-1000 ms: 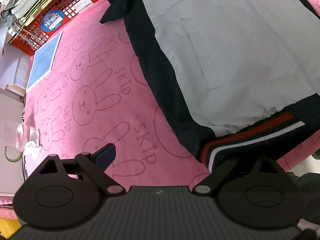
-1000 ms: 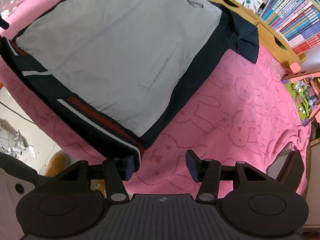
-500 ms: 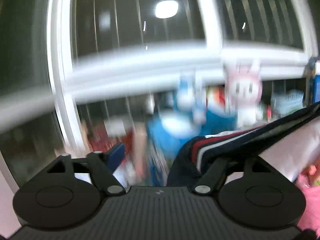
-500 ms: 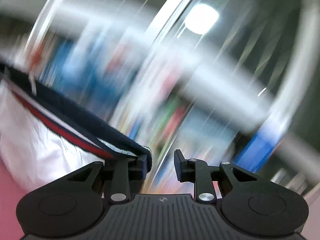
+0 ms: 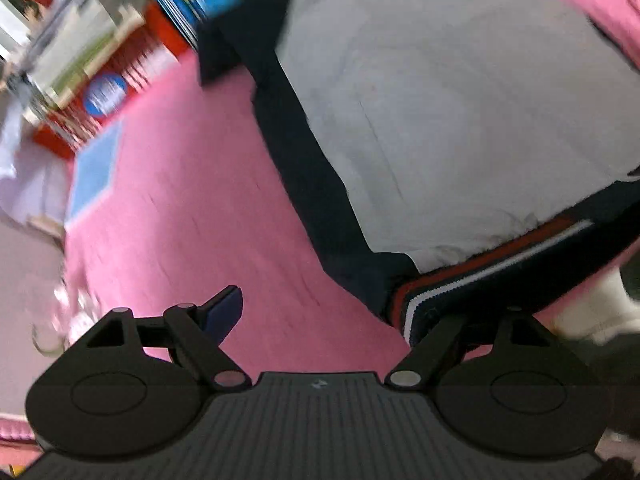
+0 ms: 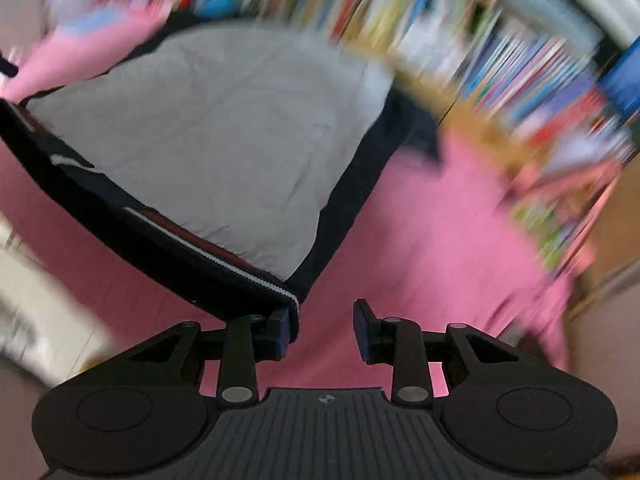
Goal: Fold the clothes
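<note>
A grey jacket (image 5: 440,92) with navy sides and a red, white and navy striped hem (image 5: 472,280) lies spread on a pink rabbit-print blanket (image 5: 180,200). My left gripper (image 5: 332,312) is open, and the hem's corner lies over its right finger. In the right wrist view the same jacket (image 6: 216,136) lies at the left and its hem corner (image 6: 280,292) touches the left finger of my right gripper (image 6: 320,328), which is open. Both views are blurred by motion.
A red crate (image 5: 116,80) and a blue sheet (image 5: 96,168) sit at the blanket's far left. Shelves of books (image 6: 500,52) stand behind the blanket. Floor shows past the blanket's near edge (image 6: 40,288).
Half a second ago both grippers swung up with the hem lifted, facing window and shelves. Now both point back down at the jacket, which lies flat on the blanket as before.
</note>
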Motion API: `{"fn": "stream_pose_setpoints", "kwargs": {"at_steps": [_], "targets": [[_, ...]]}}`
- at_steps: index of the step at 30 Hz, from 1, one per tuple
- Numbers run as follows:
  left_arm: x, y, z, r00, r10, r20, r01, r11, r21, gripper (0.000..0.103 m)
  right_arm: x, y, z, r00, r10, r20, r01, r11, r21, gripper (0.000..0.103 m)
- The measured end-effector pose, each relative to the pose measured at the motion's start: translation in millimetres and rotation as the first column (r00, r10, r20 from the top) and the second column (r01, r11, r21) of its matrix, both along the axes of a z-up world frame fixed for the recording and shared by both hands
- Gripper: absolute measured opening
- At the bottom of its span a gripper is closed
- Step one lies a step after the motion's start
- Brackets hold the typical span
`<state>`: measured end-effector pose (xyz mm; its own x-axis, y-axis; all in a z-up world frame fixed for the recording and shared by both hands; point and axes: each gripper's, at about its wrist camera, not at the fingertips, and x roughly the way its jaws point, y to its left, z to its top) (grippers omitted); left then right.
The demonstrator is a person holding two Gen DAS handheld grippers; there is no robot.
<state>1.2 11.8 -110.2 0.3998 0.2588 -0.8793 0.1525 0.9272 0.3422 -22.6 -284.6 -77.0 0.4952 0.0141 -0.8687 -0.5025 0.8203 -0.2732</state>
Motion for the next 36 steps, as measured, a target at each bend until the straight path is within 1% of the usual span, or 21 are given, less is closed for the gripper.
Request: {"fn": "stream_pose_setpoints", "kwargs": {"at_steps": [1, 2, 4, 6, 8, 12, 14, 15, 17, 19, 20, 24, 27, 29, 31, 33, 34, 36], "targets": [[-5, -1, -5, 1.0, -0.002, -0.014, 0.002, 1.0, 0.003, 0.084, -6, -1, -12, 0.999, -0.005, -0.045, 0.006, 1.0, 0.004, 0.034], [-10, -2, -10, 1.0, -0.004, -0.027, 0.004, 1.0, 0.006, 0.084, -10, -3, -19, 0.998, -0.014, -0.068, 0.015, 1.0, 0.007, 0.035], [-15, -3, -18, 0.999, -0.003, -0.048, 0.003, 1.0, 0.014, 0.085, -16, -6, -29, 0.995, -0.036, -0.091, 0.038, 0.999, 0.023, 0.038], [-13, -6, -25, 0.998, 0.0, -0.062, 0.002, 1.0, 0.028, 0.087, -13, -8, -38, 0.993, -0.046, -0.11, 0.05, 0.998, 0.028, 0.041], [-12, -6, -27, 0.998, 0.004, -0.063, -0.002, 0.999, 0.043, 0.091, -11, -6, -43, 0.992, -0.035, -0.118, 0.038, 0.999, 0.022, 0.041], [-13, -4, -27, 0.998, 0.002, -0.059, 0.0, 0.999, 0.044, 0.092, -9, -1, -45, 0.992, -0.014, -0.129, 0.015, 1.0, 0.011, 0.042], [-17, -7, -28, 0.998, -0.003, -0.061, 0.006, 0.999, 0.048, 0.096, -13, -6, -46, 0.991, -0.016, -0.133, 0.018, 1.0, 0.015, 0.042], [-17, -4, -29, 0.998, -0.008, -0.061, 0.011, 0.999, 0.053, 0.097, -14, -8, -47, 0.991, -0.019, -0.133, 0.021, 1.0, 0.019, 0.043], [-18, -1, -33, 0.998, -0.014, -0.063, 0.018, 0.998, 0.063, 0.103, -17, -11, -49, 0.991, -0.019, -0.135, 0.022, 1.0, 0.019, 0.045], [-16, 0, -35, 0.998, -0.013, -0.062, 0.017, 0.998, 0.065, 0.103, -21, -13, -54, 0.99, -0.019, -0.143, 0.022, 1.0, 0.016, 0.05], [-16, 1, -36, 0.998, -0.012, -0.062, 0.016, 0.998, 0.066, 0.103, -21, -13, -57, 0.989, -0.024, -0.148, 0.028, 0.999, 0.02, 0.05], [-13, -2, -32, 0.996, -0.01, -0.085, 0.016, 0.997, 0.075, 0.103, -21, -9, -66, 0.985, -0.046, -0.164, 0.05, 0.998, 0.025, 0.055], [-18, -8, -21, 0.996, -0.044, -0.073, 0.051, 0.994, 0.092, 0.103, -24, -5, -64, 0.989, -0.017, -0.149, 0.017, 1.0, -0.001, 0.058], [-21, -11, -13, 0.996, -0.069, -0.061, 0.075, 0.992, 0.1, 0.103, -28, -5, -60, 0.99, 0.012, -0.143, -0.014, 1.0, -0.013, 0.062], [-25, -13, -5, 0.994, -0.093, -0.049, 0.098, 0.99, 0.104, 0.103, -31, -6, -54, 0.986, 0.032, -0.164, -0.035, 0.999, -0.014, 0.073], [-30, -14, 5, 0.993, -0.118, -0.03, 0.121, 0.987, 0.102, 0.103, -32, -8, -47, 0.979, 0.043, -0.199, -0.045, 0.999, -0.002, 0.075], [-32, -14, 9, 0.991, -0.129, -0.022, 0.13, 0.986, 0.099, 0.103, -34, -9, -43, 0.977, 0.053, -0.208, -0.053, 0.999, 0.007, 0.078], [-36, -11, 17, 0.99, -0.137, -0.012, 0.138, 0.988, 0.076, 0.103, -36, -10, -33, 0.976, 0.075, -0.204, -0.072, 0.997, 0.022, 0.083]]}}
